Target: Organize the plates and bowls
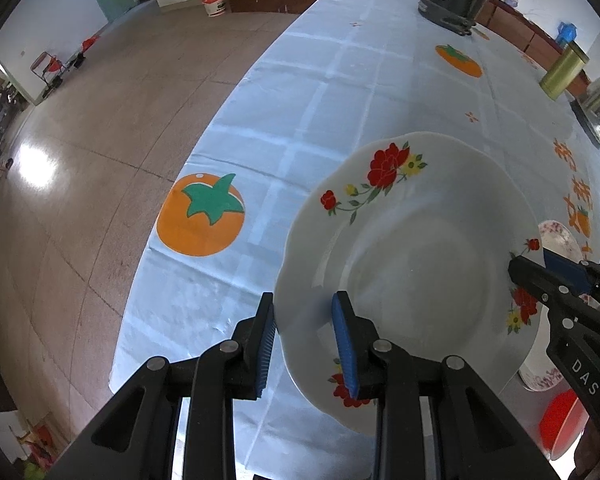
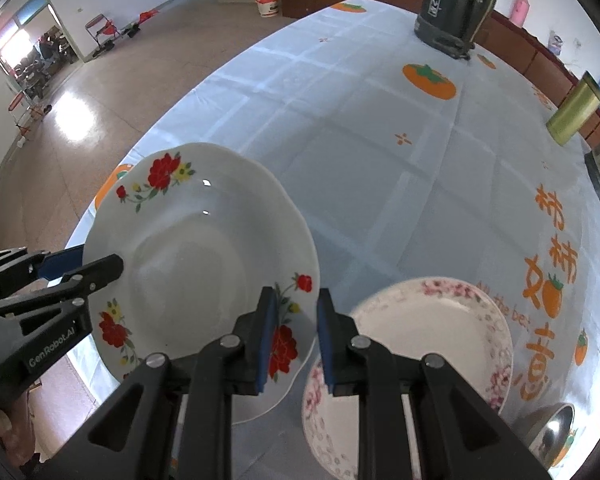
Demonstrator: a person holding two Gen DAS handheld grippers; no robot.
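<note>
Above the blue persimmon-print tablecloth (image 2: 380,152): white plate with red flowers (image 1: 412,264), held off the cloth by both grippers at opposite edges.

Left gripper (image 1: 306,344): fingers astride the plate's left rim, one pad under the plate, the other on its upper face; a gap still visible at the upper pad, so firm clamping cannot be told. Same gripper in the right wrist view (image 2: 100,268): dark upper finger lying on the rim, blue pad beneath it.

Right gripper (image 2: 294,340): fingers astride the plate's right rim, a strip of plate edge and cloth showing between the pads; closed on the rim or merely around it, cannot be told. Seen from the left wrist view (image 1: 540,268): tip on the rim by a red flower.

Plate tilted, left edge lower than right in the left wrist view. No long axis; scalloped round outline, gripped roughly across its width.

Relation governing the coming move: pink-flowered plate (image 2: 432,336) on the cloth just right of and below the held plate, directly under the right gripper. Right hand nearer; likely a short rightward carry and lowering to stack, judged from the task.

Beyond, well apart: dark kettle (image 2: 456,4), gold tin (image 2: 574,114), red bowl (image 1: 564,420) at the near right, metal bowl (image 2: 552,432).
</note>
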